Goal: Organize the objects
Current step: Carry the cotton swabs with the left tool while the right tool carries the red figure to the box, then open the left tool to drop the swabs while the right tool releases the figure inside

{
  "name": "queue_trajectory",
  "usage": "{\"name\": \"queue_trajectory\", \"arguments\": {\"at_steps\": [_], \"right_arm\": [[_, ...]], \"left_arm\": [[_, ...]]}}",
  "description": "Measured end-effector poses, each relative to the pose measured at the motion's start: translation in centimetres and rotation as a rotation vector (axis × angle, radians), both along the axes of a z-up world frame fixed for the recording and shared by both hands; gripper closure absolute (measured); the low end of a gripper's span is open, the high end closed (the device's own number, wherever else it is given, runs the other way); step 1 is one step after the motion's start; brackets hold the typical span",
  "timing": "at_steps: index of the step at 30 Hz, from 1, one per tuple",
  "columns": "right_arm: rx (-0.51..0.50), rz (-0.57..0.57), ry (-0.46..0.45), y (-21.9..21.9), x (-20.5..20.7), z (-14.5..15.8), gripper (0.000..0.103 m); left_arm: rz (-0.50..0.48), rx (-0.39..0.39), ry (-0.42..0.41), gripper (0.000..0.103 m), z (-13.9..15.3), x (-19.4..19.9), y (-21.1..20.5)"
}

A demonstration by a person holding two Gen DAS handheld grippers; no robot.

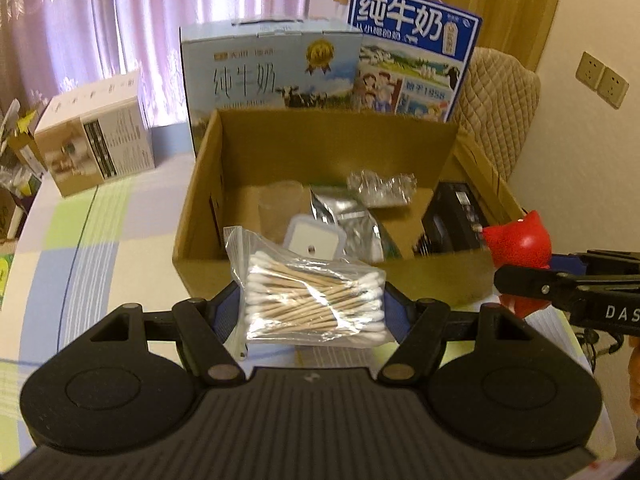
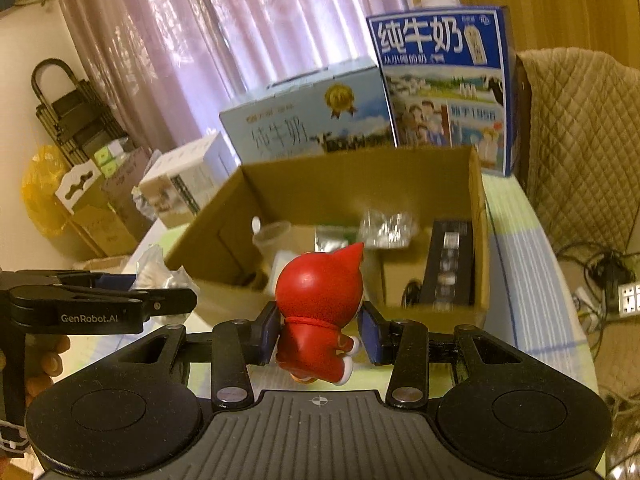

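My left gripper (image 1: 312,300) is shut on a clear bag of cotton swabs (image 1: 312,296), held just in front of the open cardboard box (image 1: 320,136). My right gripper (image 2: 320,328) is shut on a red cat-eared figurine (image 2: 320,304), also held before the box's near wall (image 2: 224,300). The figurine shows at the right of the left wrist view (image 1: 518,244), and the swab bag at the left of the right wrist view (image 2: 160,274). Inside the box lie a clear cup (image 1: 280,204), a white square item (image 1: 314,240), foil packets (image 1: 348,216), a crinkled clear bag (image 1: 380,188) and a black box (image 1: 454,220).
Two milk cartons (image 1: 272,72) (image 1: 416,52) stand behind the box. A white carton (image 1: 96,140) lies on the checked tablecloth (image 1: 92,240) to the left. A quilted chair back (image 2: 580,140) is at the right. Boxes and a yellow bag (image 2: 40,192) sit on the floor left.
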State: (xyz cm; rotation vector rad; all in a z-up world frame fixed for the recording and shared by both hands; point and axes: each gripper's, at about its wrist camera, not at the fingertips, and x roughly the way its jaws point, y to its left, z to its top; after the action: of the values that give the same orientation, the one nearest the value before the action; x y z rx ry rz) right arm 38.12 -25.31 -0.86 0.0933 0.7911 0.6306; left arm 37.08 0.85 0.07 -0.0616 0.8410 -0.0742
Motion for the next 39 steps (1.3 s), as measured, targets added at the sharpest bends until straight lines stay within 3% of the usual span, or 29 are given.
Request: {"name": "queue_trajectory", "arguments": {"at_steps": [14, 27, 34, 39], "right_arm": [[0.003, -0.044, -0.060, 0.8, 5.7, 1.1, 0.063], [-0.104, -0.084, 0.034, 2.1, 8.7, -3.4, 0.063], [-0.165, -0.076, 0.074, 2.6, 9.9, -5.4, 0.063], [-0.193, -0.064, 0.074, 3.2, 10.5, -5.9, 0.063]], "left_arm": [[-0.004, 0.059, -0.004, 0.035, 0.1, 5.8, 0.2], [-0.001, 0.061, 0.109, 0.035, -3.6, 8.8, 0.1], [-0.007, 0.131, 0.195, 0.034, -5.8, 10.6, -0.1], [-0.022, 0.179, 0.213, 0.033, -6.9, 11.6, -0.2]]}}
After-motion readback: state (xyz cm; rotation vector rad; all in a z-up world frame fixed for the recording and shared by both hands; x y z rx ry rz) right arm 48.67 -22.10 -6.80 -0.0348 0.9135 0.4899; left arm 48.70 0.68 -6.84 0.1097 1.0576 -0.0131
